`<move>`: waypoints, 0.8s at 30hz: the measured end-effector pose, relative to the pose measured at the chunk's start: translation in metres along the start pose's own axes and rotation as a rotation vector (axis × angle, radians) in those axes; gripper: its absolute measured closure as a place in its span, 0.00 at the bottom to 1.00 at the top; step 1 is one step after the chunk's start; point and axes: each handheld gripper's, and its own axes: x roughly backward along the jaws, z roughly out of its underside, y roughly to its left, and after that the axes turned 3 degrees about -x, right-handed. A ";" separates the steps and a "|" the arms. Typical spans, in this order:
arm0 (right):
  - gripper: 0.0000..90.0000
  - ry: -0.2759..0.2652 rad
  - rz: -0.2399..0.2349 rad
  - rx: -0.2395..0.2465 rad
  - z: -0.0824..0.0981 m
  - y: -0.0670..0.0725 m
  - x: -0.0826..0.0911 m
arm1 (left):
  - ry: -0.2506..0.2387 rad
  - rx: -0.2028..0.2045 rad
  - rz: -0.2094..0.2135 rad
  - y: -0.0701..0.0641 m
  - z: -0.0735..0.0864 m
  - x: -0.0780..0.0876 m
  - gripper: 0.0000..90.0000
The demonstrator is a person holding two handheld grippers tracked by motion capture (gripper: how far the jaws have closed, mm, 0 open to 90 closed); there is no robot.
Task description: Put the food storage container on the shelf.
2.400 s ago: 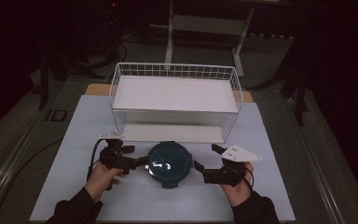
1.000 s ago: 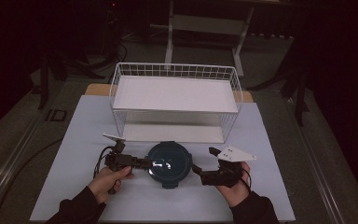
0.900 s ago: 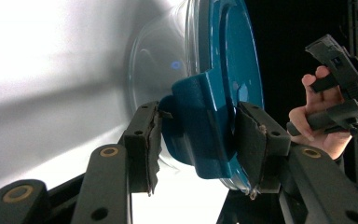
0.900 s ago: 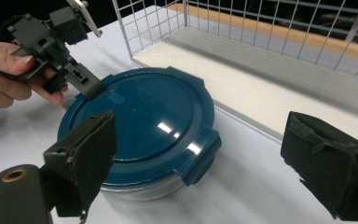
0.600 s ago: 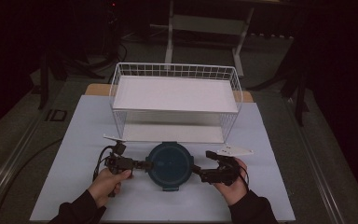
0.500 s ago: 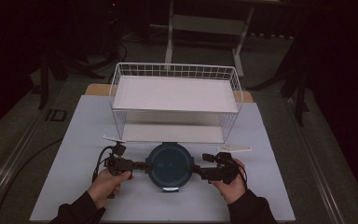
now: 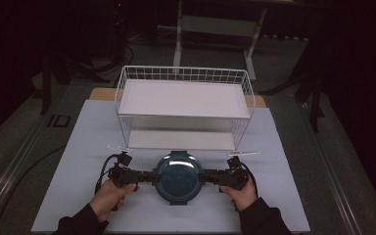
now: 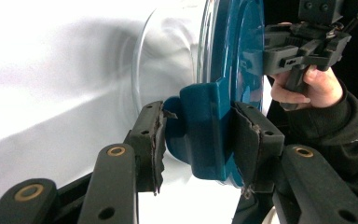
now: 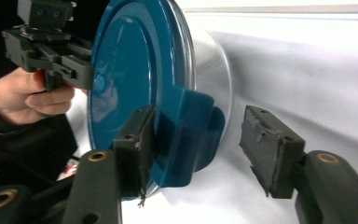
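A round glass container with a teal lid (image 7: 177, 177) lies on the white table cover (image 7: 88, 132) near the front edge. My left gripper (image 7: 152, 177) comes in level from the left, shut on the lid's left clip tab (image 8: 200, 135), with both pads pressed on it. My right gripper (image 7: 207, 177) faces it from the right. Its jaws have just been closing around the right clip tab (image 9: 186, 135). One pad (image 9: 137, 140) lies against the lid side while the other pad (image 9: 265, 149) stands off it, so the tab is not clamped.
A white wire rack (image 7: 183, 98) with two shelves stands just behind the container, its lower shelf opening toward me. Gripper cables loop beside both hands. Dark floor and stand legs surround the table.
The right gripper has dropped, rolled level and moved in to the container's right tab, its jaws narrowing. The left gripper has stayed on the left tab.
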 end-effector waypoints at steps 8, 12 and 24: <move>0.59 0.029 -0.066 -0.053 0.002 -0.003 -0.003 | -0.018 -0.001 -0.006 -0.002 0.002 0.000 0.63; 0.59 0.012 -0.056 -0.070 0.006 -0.002 -0.002 | -0.041 0.007 -0.026 -0.005 0.005 -0.001 0.62; 0.61 -0.026 -0.037 -0.092 0.014 0.006 0.001 | -0.038 -0.012 -0.066 -0.016 0.007 0.001 0.63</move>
